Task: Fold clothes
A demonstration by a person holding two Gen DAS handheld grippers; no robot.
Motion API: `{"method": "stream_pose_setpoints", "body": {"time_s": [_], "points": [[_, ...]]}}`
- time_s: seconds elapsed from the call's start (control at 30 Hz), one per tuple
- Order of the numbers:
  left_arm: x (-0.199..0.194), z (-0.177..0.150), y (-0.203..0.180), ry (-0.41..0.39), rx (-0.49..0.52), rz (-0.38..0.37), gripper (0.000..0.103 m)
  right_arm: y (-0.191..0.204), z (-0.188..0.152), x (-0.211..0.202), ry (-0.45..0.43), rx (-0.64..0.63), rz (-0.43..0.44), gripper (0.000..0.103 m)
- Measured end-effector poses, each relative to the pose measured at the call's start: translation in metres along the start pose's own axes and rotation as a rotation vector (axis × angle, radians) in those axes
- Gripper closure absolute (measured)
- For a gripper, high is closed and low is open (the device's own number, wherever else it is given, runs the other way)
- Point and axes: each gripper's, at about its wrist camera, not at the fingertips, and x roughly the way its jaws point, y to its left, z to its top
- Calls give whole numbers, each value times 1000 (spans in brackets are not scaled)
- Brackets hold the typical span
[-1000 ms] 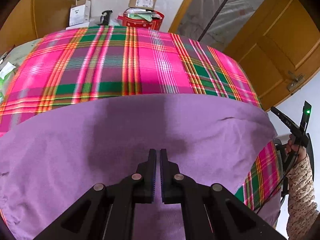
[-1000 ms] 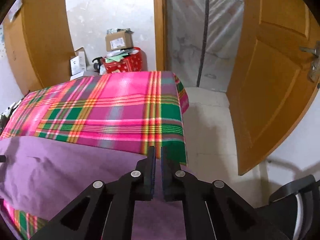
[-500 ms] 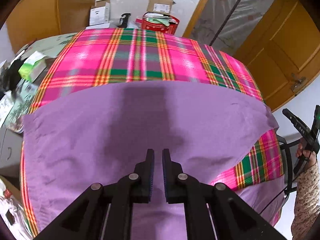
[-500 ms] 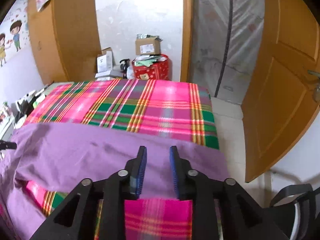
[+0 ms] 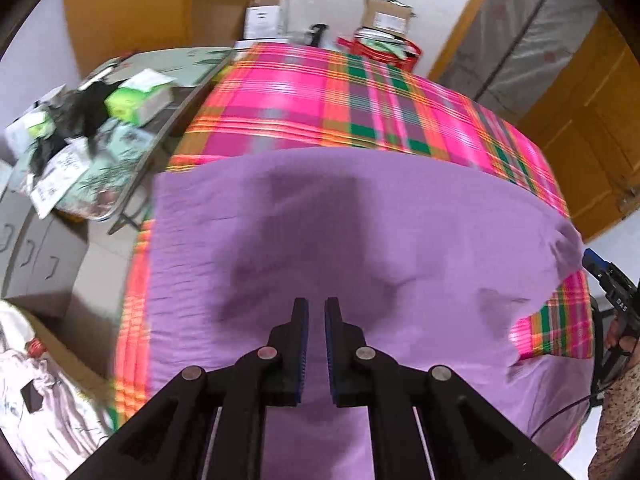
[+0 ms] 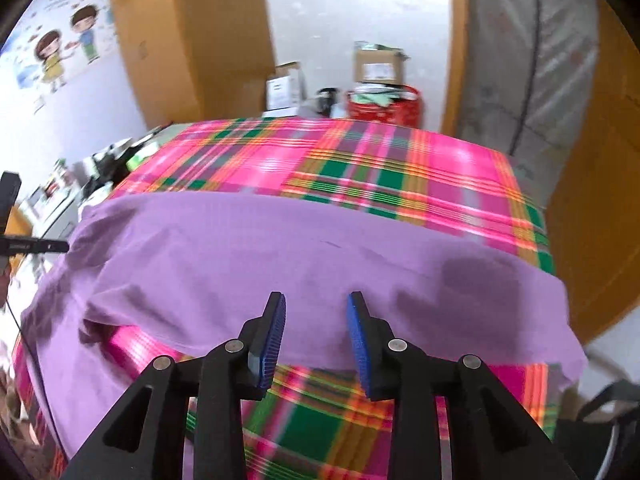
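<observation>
Garment: one purple cloth (image 5: 360, 248) lies across the near half of the surface (image 5: 304, 92), which wears a pink plaid cover; its near part hangs over the front edge.
Fold so far: one layer looks laid over, with a straight far edge; at the right corner plaid shows under a lifted flap.
Left to do: by my reading, more folds and smoothing; the cloth is still a wide sheet, not a compact stack.
Left gripper (image 5: 316, 320): narrow gap, nothing between the jaws, above the cloth; its jaws have just been opening.
Right gripper (image 6: 316, 320): jaws moderately apart, just been opening, nothing between them, over the cloth's near-right edge.
Count: one garment, two grippers, several boxes (image 6: 378, 66) behind the surface.
Clutter: papers and packets (image 5: 136, 96) on a side table at left.
</observation>
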Motion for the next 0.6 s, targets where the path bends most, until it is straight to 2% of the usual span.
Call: {"method": "stream_pose_setpoints", "body": {"time_s": [0.23,0.4,0.43,0.53,0.6], "points": [[-23,7,38,-24,7,92,95,38,21,22,9,-70,49,69],[-19,23,56,-32,8,105,95,63,36,43,18,-116,74,68],[-16,27,58,-37,6,104,95,68,39,48,22,-123,84,66],[-3,38,62,-23,12,94,95,84,45,59,28,-151,101,50],[10,45,58,-8,36,106,95,95,48,65,28,-186,112,50]]}}
